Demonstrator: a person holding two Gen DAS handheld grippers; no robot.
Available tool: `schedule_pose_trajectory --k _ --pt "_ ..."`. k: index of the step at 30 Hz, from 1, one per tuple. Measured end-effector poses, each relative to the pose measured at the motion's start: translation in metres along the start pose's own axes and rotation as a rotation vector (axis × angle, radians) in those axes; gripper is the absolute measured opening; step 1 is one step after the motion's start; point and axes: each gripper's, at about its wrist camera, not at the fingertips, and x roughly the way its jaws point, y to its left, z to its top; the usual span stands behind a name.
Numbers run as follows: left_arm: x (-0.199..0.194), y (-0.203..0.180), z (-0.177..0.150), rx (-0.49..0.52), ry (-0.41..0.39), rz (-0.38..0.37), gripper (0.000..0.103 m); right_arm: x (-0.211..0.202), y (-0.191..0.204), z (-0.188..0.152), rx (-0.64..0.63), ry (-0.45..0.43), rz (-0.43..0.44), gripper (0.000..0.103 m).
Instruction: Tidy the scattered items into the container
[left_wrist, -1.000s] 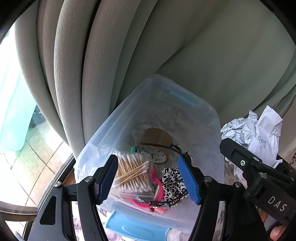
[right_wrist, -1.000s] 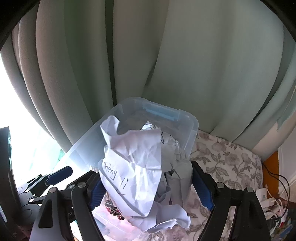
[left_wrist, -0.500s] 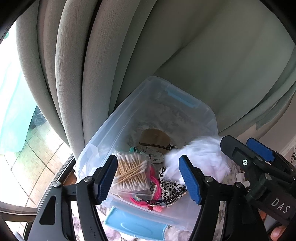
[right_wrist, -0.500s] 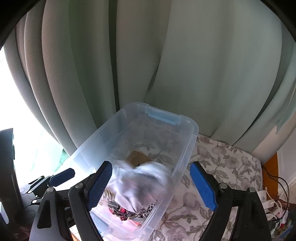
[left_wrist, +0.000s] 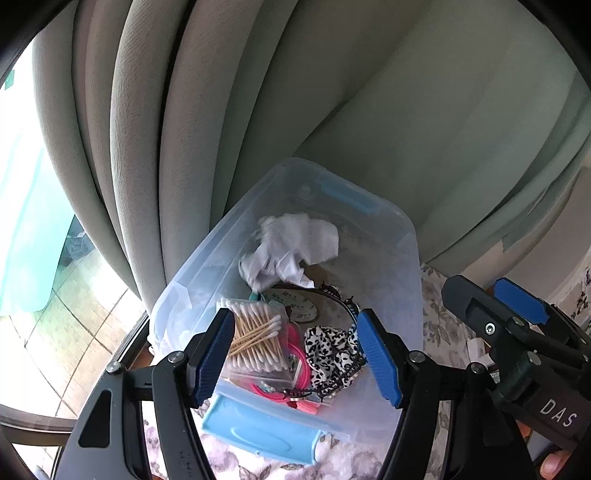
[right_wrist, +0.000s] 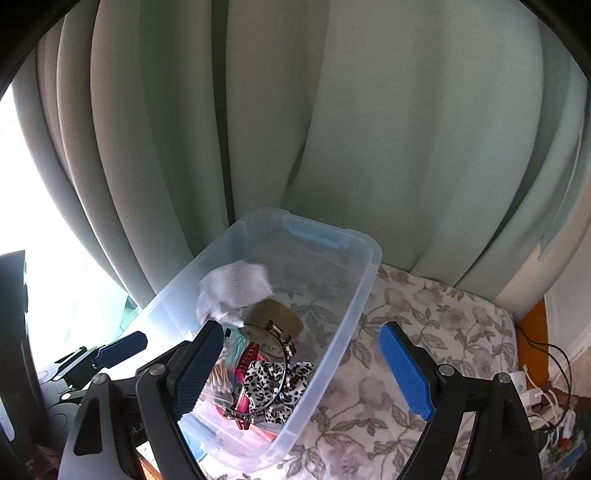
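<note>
Both tongs gaping empty, crumpled white paper (left_wrist: 291, 251) inside clear container (left_wrist: 406, 266)

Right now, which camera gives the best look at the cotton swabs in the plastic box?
The left wrist view: the cotton swabs lie in plain sight in the clear box. In the right wrist view, the right gripper's finger hides most of them.

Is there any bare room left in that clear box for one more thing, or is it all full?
Yes. The far end of the clear box, between the crumpled paper, the blue latch and the right wall, shows bare floor. The near end is crowded: cotton swabs, a spotted scrunchie and pink pieces are packed together.
</note>
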Motion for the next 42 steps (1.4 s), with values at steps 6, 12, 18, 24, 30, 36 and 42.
schedule_pose_trajectory --k 6,12,18,24,30,36,42 --pt "0.0 -0.014 -0.006 0.043 0.003 0.006 0.07 -0.01 -0.014 -0.01 0.034 0.003 -0.008 0.089" --pt "-0.003 -0.024 -0.011 0.067 0.014 0.008 0.07 -0.022 -0.026 -0.022 0.063 0.014 -0.021 0.089" --pt "-0.01 -0.03 -0.015 0.066 0.006 0.013 0.07 -0.03 -0.037 -0.034 0.085 0.031 -0.04 0.089" --pt "-0.014 -0.043 -0.024 0.095 0.021 -0.01 0.07 -0.036 -0.044 -0.048 0.104 0.039 -0.034 0.089" --pt "-0.016 -0.048 -0.03 0.104 0.032 -0.033 0.079 -0.047 -0.052 -0.06 0.124 0.035 -0.035 0.089" --pt "-0.023 -0.057 -0.034 0.15 0.02 -0.008 0.082 -0.052 -0.058 -0.068 0.143 0.042 -0.039 0.089" --pt "-0.022 -0.055 -0.034 0.135 0.046 -0.051 0.082 -0.057 -0.062 -0.073 0.155 0.045 -0.039 0.089"
